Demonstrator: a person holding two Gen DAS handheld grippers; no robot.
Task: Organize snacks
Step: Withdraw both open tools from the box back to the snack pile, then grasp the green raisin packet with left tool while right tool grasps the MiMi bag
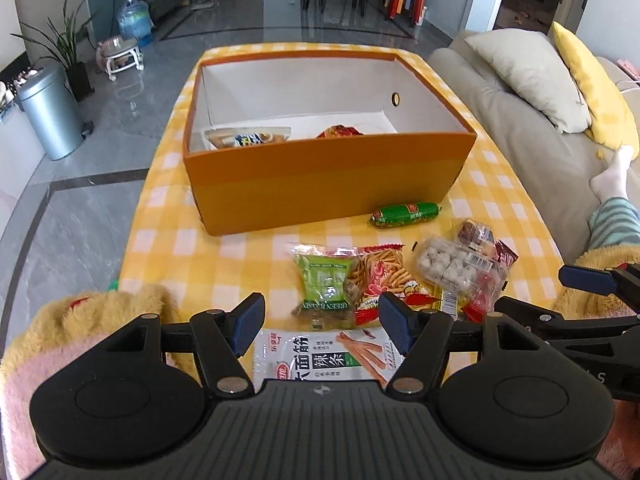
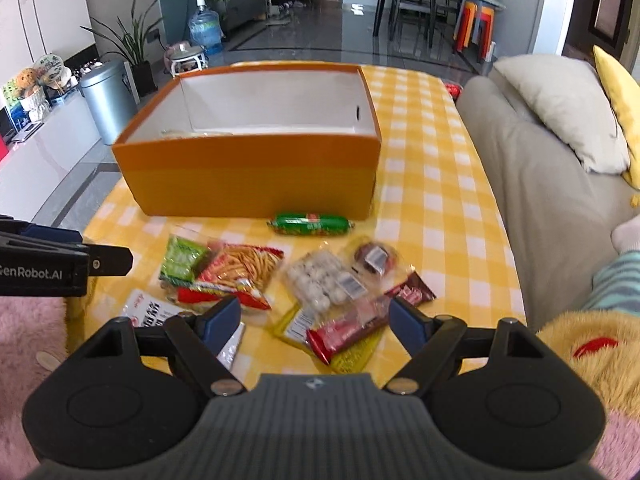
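Nearest the lens in the left wrist view, the left hand-held gripper [image 1: 322, 326] filled the bottom of the frame, its jaws spread wide and gripping nothing. Between its blue pads [image 1: 245, 330], low in the frame, a white spicy-strip packet [image 1: 324, 360] lay flat on the yellow checked tabletop [image 1: 224, 256]. Just above it, moving left to right across the middle, sat a green raisin pouch [image 1: 322, 280], a red bag of crispy sticks [image 1: 380, 276] overlapping that pouch, a clear pack of pale round sweets [image 1: 448, 268], and a small dark-wrapped snack [image 1: 474, 234]. A green sausage stick [image 1: 406, 214] lay alone just in front of the orange box [image 1: 328, 176], which took up the centre and upper middle of the frame.

Sorting looked barely started. Only two packets showed inside the box: a pale one [image 1: 248, 138] at its left and a red one [image 1: 340, 131] near its middle. Most of the white floor of the box was bare, and the bulk of the snacks were loose on the cloth.

In the right wrist view, the right hand-held gripper [image 2: 316, 322] likewise stood released and empty at the bottom of the frame. A red bar wrapper [image 2: 352, 330] lay between its pads, on top of a yellow packet [image 2: 356, 356]. Neither gripper touched a snack as far as could be seen. The wrappers looked thin, crinkly and glossy, and several overlapped.
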